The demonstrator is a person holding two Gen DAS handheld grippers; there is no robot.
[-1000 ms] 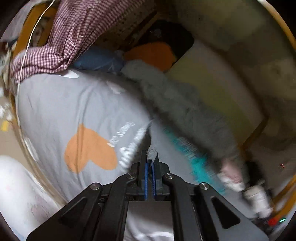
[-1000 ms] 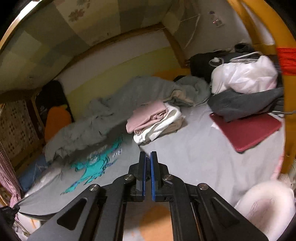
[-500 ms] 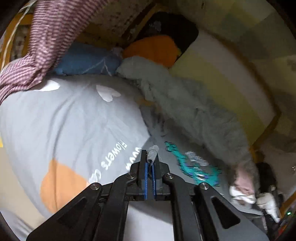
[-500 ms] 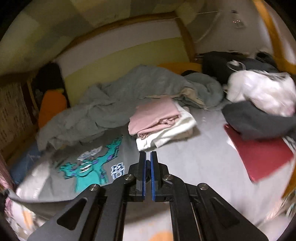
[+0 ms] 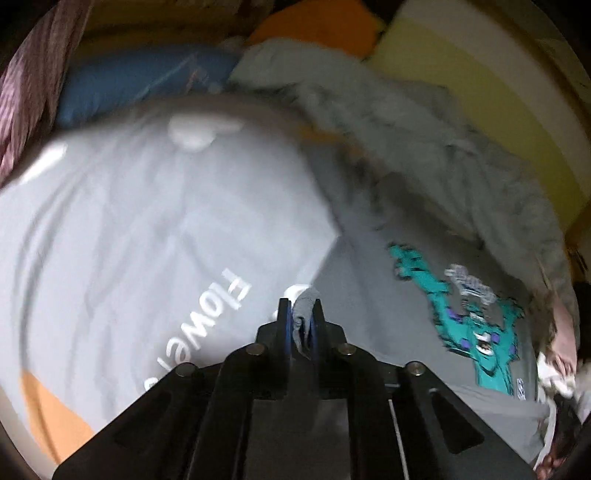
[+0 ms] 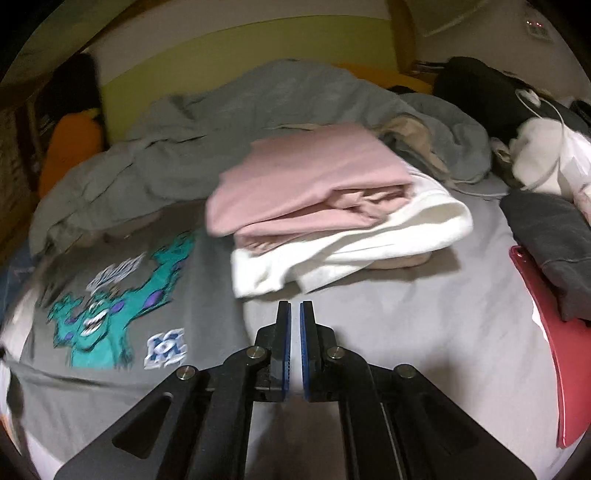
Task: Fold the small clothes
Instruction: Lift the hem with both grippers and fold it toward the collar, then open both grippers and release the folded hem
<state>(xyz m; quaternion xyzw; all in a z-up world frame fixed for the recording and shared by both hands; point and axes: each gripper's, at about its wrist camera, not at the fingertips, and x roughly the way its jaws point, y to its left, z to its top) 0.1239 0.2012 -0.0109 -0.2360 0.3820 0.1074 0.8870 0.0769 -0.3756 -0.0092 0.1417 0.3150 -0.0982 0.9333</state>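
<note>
Left gripper point(image 5: 300, 314) over the bed, jaws opening, a bunched tip of grey cloth between them; the cloth lay against the right pad while the left pad stood a little clear, so the grip looked loosened rather than tight; whether the tip was part of the grey tee point(image 5: 424, 332) could not be told for certain, though it ran into that fabric. The tee lay spread on the sheet point(image 6: 424, 332), teal monster print point(image 6: 96, 325) face up, a small badge logo just beside the print; its edges were blurred. In the left view a pale grey duvet point(image 5: 147, 229) with white lettering and an orange patch filled the left side, its edge lying next to the tee; a blue pillow point(image 5: 140, 81) and an orange cushion point(image 5: 317, 22) sat beyond it. Right gripper point(image 6: 294, 314) hovered above bare sheet, jaws all but closed with only a thin slit between the blue pads, nothing in them; it sat just right of the tee's edge. Beyond it a folded stack: pink garment point(image 6: 310, 177) on top of a white one point(image 6: 369, 243), near the tee's upper right corner. A rumpled grey blanket point(image 6: 258, 110) ran behind both; a dark grey garment point(image 6: 554, 243) rested on a red flat item point(image 6: 569, 369) at right; white and black bundles at far right, details unclear.
</note>
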